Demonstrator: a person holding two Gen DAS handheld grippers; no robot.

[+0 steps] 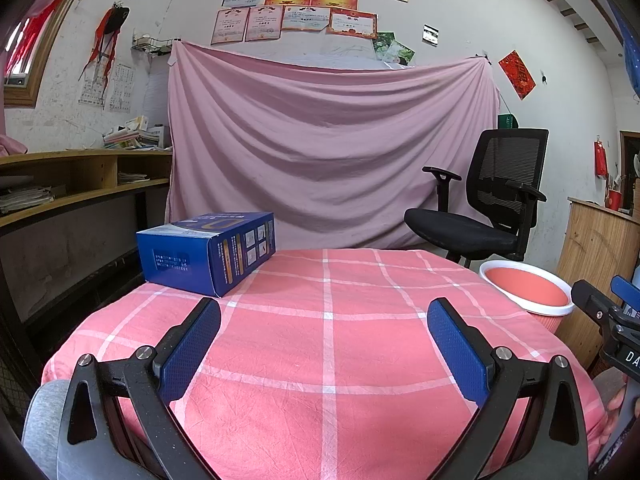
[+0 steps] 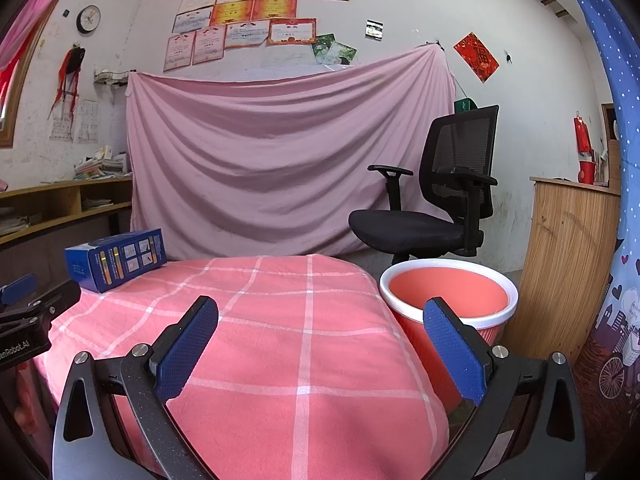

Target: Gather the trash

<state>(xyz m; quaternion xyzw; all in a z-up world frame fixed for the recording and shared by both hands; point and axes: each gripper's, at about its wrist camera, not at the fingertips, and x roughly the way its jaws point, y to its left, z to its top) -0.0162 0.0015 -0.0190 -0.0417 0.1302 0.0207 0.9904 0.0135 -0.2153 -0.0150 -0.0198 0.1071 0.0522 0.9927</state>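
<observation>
Both my claws, left claw (image 1: 324,316) and right claw (image 2: 320,314), gape wide, empty | blue box (image 1: 208,252) sits untouched at the surface's (image 1: 360,360) far left corner | bin (image 2: 448,296) waits off right edge, apparently empty | collection not begun, I judge

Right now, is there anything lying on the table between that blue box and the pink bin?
No. In the right wrist view only bare checked tablecloth stretches from the blue box to the bin, which stands beside the table, off its edge.
</observation>
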